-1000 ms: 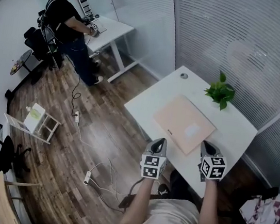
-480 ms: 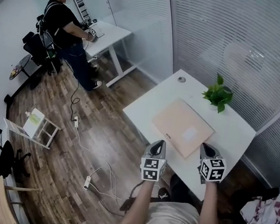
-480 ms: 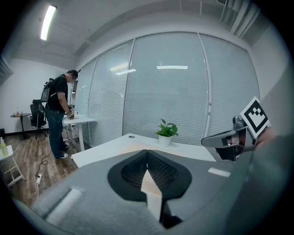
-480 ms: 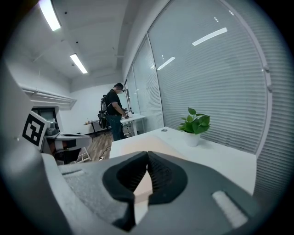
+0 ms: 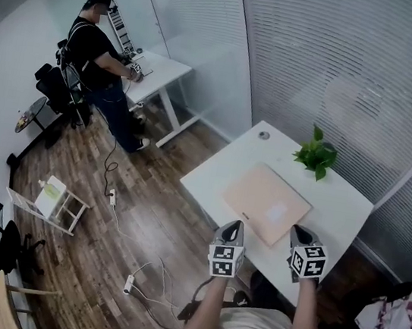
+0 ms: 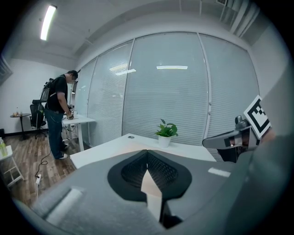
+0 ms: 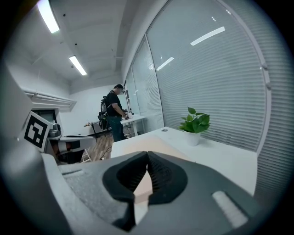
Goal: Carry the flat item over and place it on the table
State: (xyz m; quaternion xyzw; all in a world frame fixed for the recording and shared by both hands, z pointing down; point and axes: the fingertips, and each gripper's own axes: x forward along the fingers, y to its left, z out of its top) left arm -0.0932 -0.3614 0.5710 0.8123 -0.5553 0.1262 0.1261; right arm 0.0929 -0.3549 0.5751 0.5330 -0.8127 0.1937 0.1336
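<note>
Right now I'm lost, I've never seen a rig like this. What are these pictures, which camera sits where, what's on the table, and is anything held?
There is no robot here. A person holds a two-jaw tool in each hand. The head view comes from a camera on that person's head, looking steeply down. It shows the left tool and right tool at the near edge of a white table. The two gripper views come from cameras riding on each tool, looking along its jaws. On the table lie a flat peach-coloured item and, beyond it, a small potted plant. Both tools have their jaws together with nothing between them, so nothing is held. A second person stands at another desk in the background.
</note>
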